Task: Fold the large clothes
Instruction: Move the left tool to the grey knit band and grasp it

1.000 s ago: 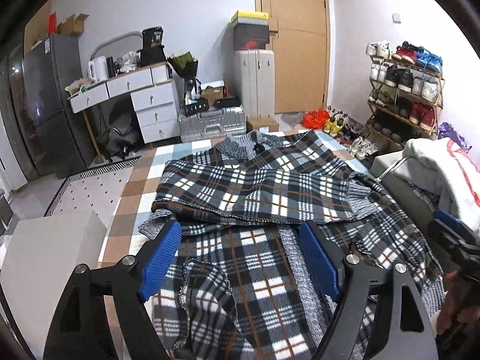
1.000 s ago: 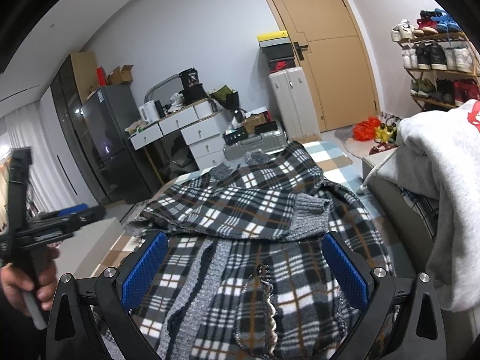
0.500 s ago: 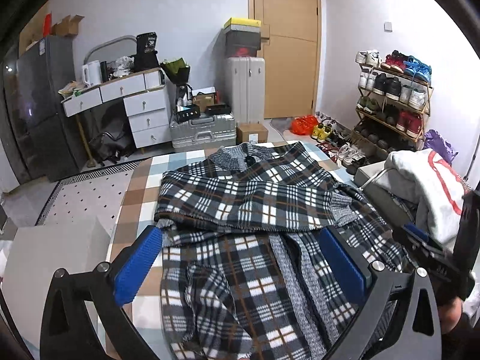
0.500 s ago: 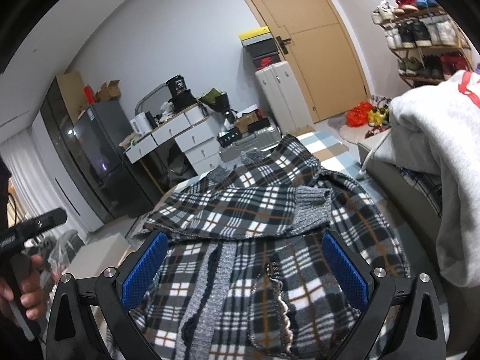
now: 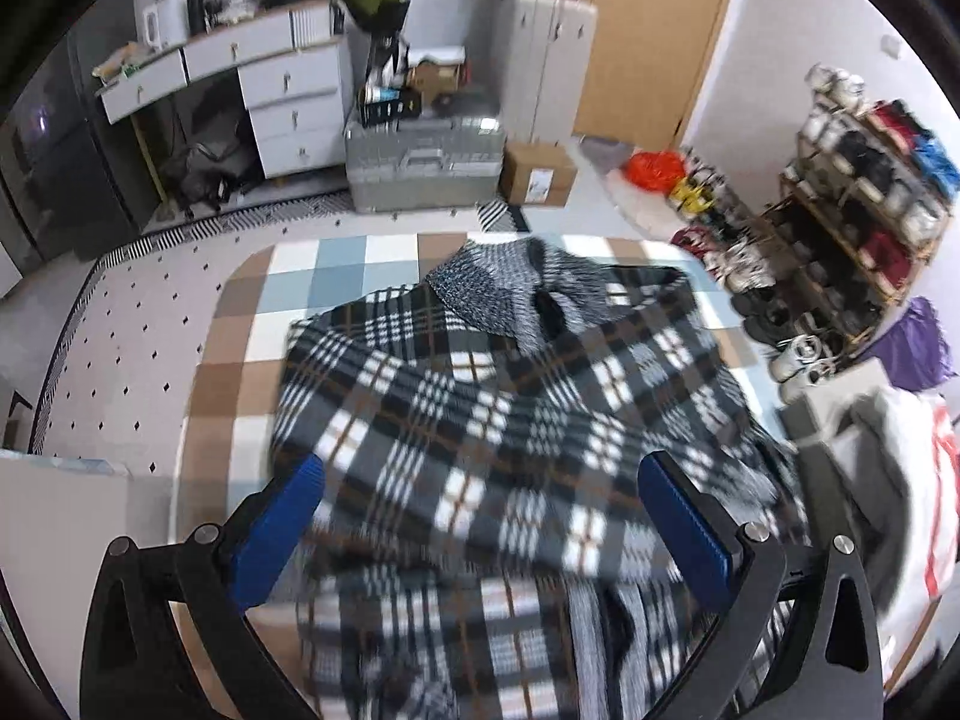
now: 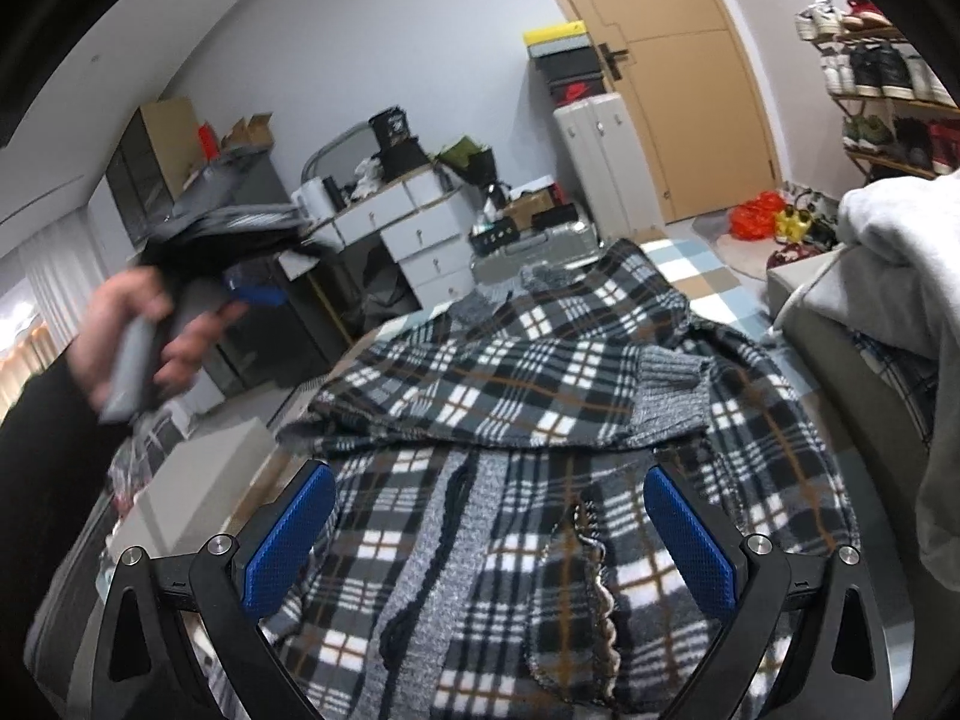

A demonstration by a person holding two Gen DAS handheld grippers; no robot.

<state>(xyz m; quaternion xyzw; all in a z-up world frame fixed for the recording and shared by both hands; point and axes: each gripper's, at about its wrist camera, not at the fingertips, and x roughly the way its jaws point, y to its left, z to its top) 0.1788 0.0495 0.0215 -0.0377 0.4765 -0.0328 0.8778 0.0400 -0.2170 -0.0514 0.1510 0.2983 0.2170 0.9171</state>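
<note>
The plaid jacket (image 5: 510, 438) lies spread over the checkered mat (image 5: 312, 276), filling the centre and bottom of both views. The left gripper (image 5: 480, 516) has just been opening and hangs released above the cloth, grasping nothing. The right gripper (image 6: 489, 528) is likewise spread wide and empty over the jacket's lower part.

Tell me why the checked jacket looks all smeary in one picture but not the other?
Left wrist view: the dark plaid fleece jacket is streaked with motion blur, sharper nowhere. Right wrist view: the jacket is crisp; only the hand gripping the left tool smears. Both views bend at the edges, fisheye-style.
</note>
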